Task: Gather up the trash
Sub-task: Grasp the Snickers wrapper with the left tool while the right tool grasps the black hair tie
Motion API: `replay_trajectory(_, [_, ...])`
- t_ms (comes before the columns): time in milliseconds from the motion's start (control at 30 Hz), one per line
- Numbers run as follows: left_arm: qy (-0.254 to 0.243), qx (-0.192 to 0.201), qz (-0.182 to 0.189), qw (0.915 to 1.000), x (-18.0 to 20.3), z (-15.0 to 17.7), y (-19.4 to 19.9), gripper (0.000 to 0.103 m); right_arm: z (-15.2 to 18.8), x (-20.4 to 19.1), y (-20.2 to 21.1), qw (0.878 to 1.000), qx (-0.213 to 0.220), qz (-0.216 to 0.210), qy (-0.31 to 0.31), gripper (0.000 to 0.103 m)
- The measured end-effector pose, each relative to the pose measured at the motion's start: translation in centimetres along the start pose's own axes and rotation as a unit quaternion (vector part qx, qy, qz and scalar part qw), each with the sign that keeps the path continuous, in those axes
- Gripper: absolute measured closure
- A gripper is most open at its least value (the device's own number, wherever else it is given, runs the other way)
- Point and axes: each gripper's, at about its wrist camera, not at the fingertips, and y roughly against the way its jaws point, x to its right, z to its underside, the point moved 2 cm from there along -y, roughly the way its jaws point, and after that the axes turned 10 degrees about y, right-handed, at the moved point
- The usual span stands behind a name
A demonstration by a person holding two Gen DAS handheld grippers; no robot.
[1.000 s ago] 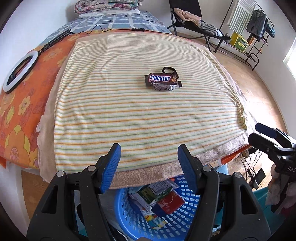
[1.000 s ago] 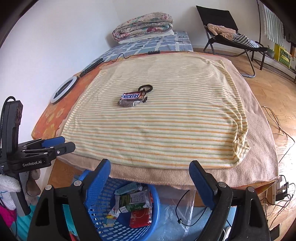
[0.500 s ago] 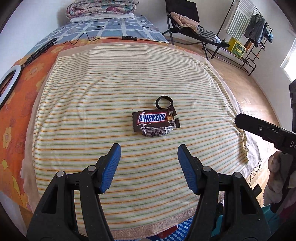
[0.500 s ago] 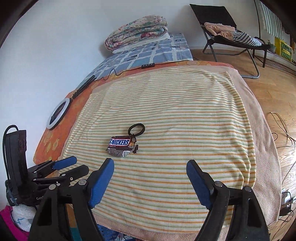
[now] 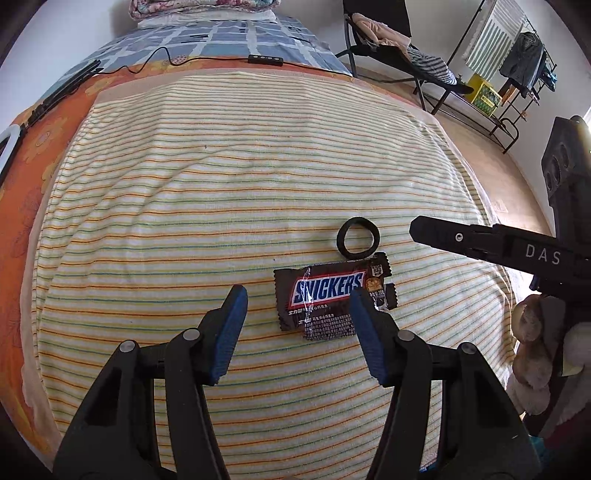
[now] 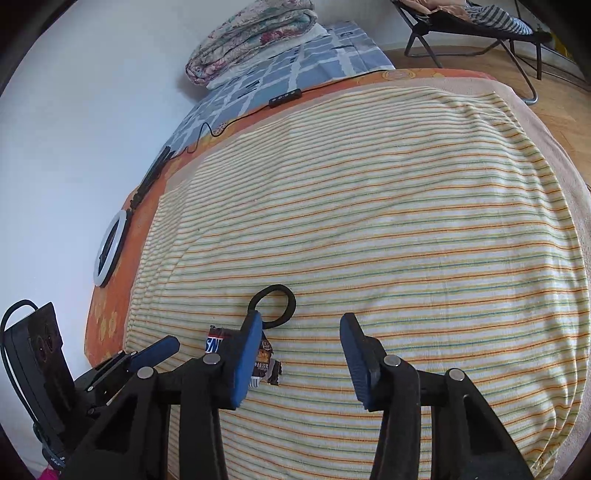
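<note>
A bed fills both views, spread with a striped blanket over an orange floral sheet, with a ring light at its left edge, folded quilts at the far end and a folding chair beyond on the wooden floor. Near the blanket's middle lies a Snickers wrapper, a black hair tie touching its far edge. The left gripper hangs just short of the wrapper, its jaws partly apart and closing on nothing, and the right gripper, also narrowing and empty, sits beside the tie; a clean pick likely means pinching the wrapper's near edge, clear of tie and cloth.

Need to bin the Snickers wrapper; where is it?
Left wrist view: Snickers wrapper lies on the striped blanket, beside the black hair tie.
</note>
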Motion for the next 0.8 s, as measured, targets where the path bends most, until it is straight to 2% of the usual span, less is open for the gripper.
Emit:
replay_trajectory(100, [0.004,-0.012,0.0,0.9999,-0.2,-0.2,-1.0,0.053,-0.5,0.0,-1.1,1.0,-0.004,0.003,-0.001,0.061])
replay_trajectory(200, [0.0,-0.021,0.0,0.9998,0.1,0.0,-1.8,0.056,-0.9,-0.1,-2.2,1.0,-0.007,0.005,0.0,0.063])
replay_trajectory(233, [-0.007,-0.02,-0.005,0.9998,0.3,0.1,-2.0,0.064,-1.0,-0.1,-2.5,1.0,-0.009,0.007,0.001,0.064])
replay_trajectory(300, [-0.024,-0.015,-0.014,0.9995,0.6,0.2,-2.2,0.068,-1.0,-0.3,-3.0,1.0,-0.012,0.008,0.004,0.065])
replay_trajectory(400, [-0.032,-0.011,-0.018,0.9993,0.7,0.3,-2.3,0.081,-1.0,-0.7,-3.6,1.0,-0.015,0.017,0.015,0.067])
replay_trajectory(600, [-0.031,-0.004,-0.011,0.9994,0.5,0.2,-2.0,0.09,-1.1,-2.1,-4.4,0.998,-0.015,0.041,0.052,0.073])
replay_trajectory(667, [-0.035,-0.002,-0.009,0.9993,0.6,0.3,-1.9,0.093,-0.9,-2.7,-4.5,0.995,-0.015,0.065,0.077,0.077])
replay_trajectory(733, [-0.039,0.002,-0.009,0.9992,0.8,0.4,-1.7,0.094,-0.8,-2.9,-4.6,0.992,-0.014,0.088,0.093,0.091])
replay_trajectory(800, [-0.038,0.004,-0.005,0.9993,0.8,0.4,-1.4,0.095,-0.7,-2.4,-4.3,0.992,-0.008,0.088,0.086,0.1])
